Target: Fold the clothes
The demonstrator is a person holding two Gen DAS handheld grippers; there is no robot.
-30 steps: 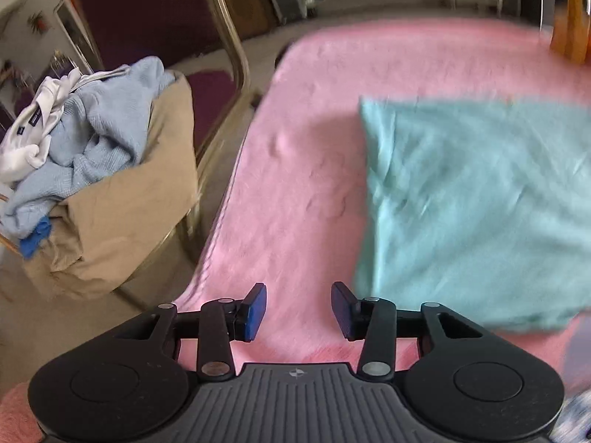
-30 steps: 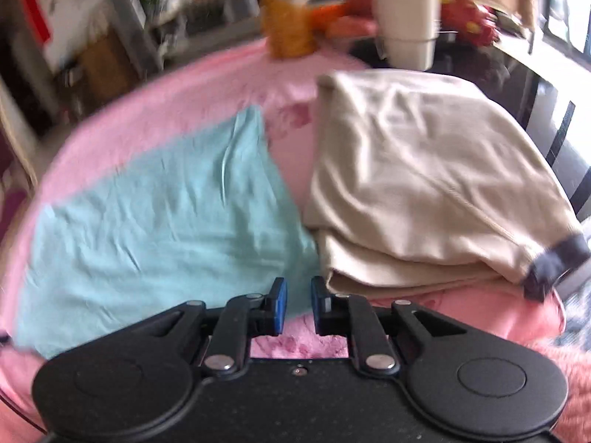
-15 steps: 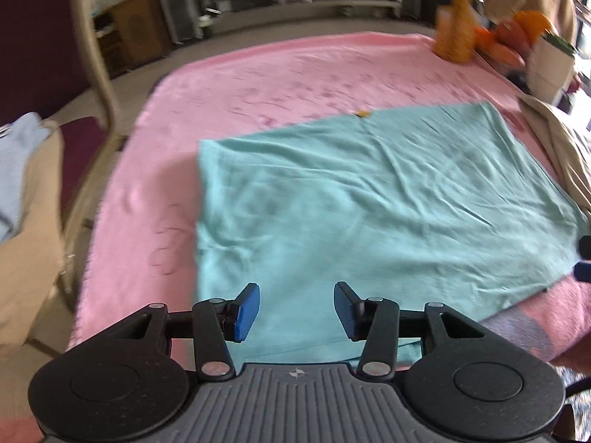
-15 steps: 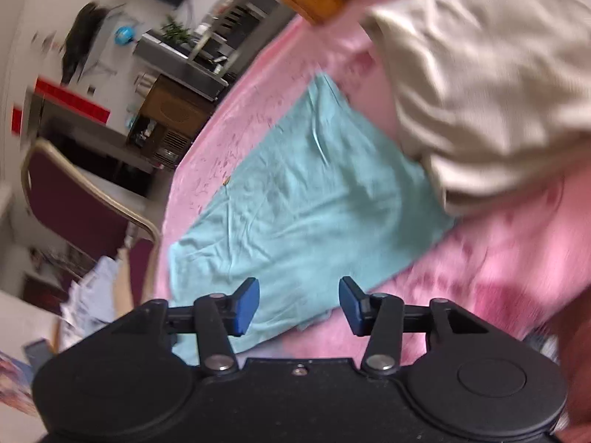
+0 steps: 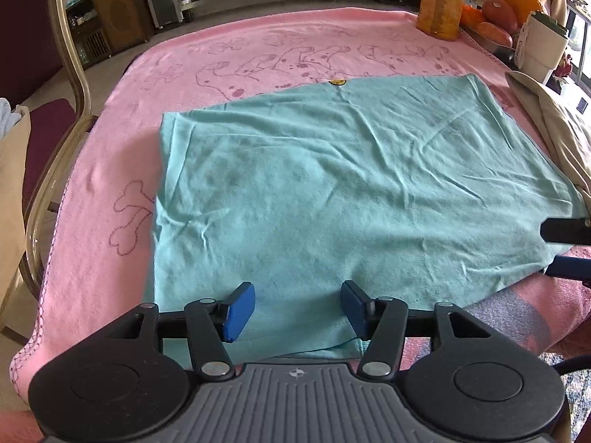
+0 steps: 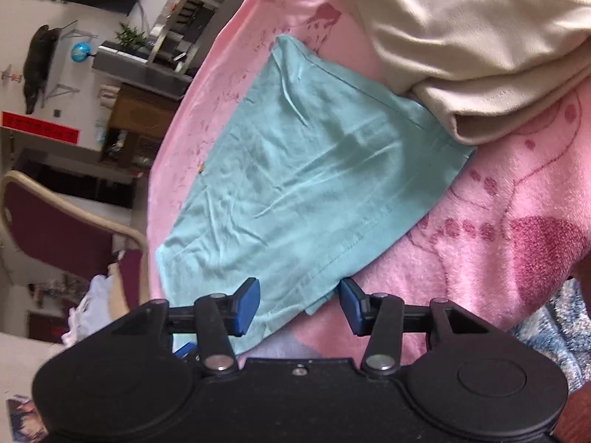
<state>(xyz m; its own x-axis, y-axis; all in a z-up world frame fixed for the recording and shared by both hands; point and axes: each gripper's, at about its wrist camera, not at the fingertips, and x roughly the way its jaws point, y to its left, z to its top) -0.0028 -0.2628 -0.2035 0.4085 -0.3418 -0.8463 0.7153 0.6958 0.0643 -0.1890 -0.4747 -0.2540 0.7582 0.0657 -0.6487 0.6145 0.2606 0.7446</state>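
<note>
A teal garment lies spread flat on a pink blanket. My left gripper hovers over the garment's near edge, at its left part. Its jaws are opening, with the cloth lying under the gap and no pad pressing on it. My right gripper is rolled to one side and stands open at the garment's near right corner, which lies between the blue pads untouched. The right gripper's fingers also show at the right edge of the left wrist view.
A folded beige garment lies against the teal one's right side. An orange bottle, fruit and a white cup stand at the far right. A maroon chair with a laundry pile stands left of the table.
The left view swung from the laundry pile on the chair to over the teal garment, and its jaws widened. The right gripper opened from nearly shut, rolled and sank to the garment's corner.
</note>
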